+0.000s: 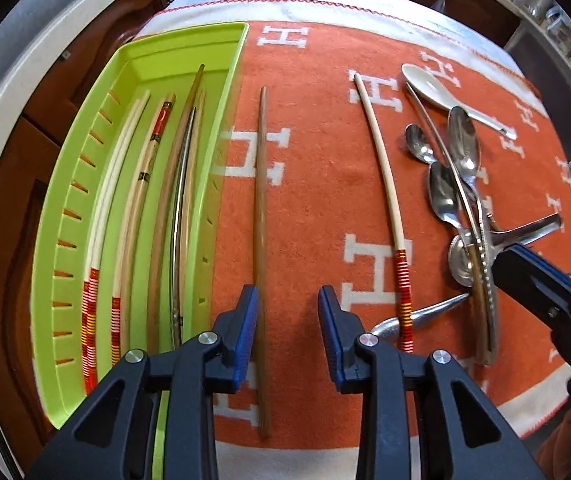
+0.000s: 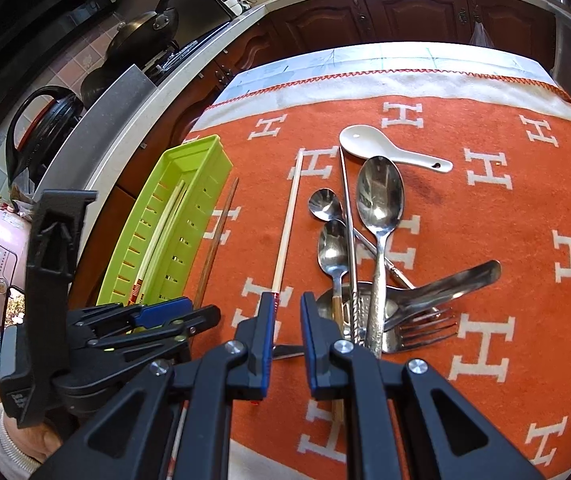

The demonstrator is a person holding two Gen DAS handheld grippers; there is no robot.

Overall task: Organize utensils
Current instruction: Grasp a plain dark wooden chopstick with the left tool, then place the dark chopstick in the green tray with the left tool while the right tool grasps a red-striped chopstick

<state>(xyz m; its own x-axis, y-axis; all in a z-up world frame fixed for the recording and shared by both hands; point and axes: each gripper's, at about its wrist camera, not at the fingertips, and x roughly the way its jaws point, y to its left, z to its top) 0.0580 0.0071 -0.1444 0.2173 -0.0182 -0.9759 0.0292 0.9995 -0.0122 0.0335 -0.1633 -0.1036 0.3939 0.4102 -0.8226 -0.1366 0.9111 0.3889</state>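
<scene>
Now my left gripper (image 1: 287, 320), jaws spread, straddles brown chopstick (image 1: 261, 216) bound for tray (image 1: 189, 36); right gripper (image 2: 287, 320) narrow, empty.

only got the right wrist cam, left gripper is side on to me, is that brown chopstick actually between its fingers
Observer: Yes. In the left wrist view the brown chopstick runs between the fingers of the left gripper, close beside one pad with a gap to the other, so it is not clamped.
Operator: ok whats in the green tray, i only see pale sticks
Observer: The green tray holds only chopsticks: pale ones with striped ends, a red-patterned one, wooden ones and a metal chopstick.
Operator: and the white chopstick's striped end, its hidden for me
Observer: The white chopstick lies with that end across a metal handle.
</scene>
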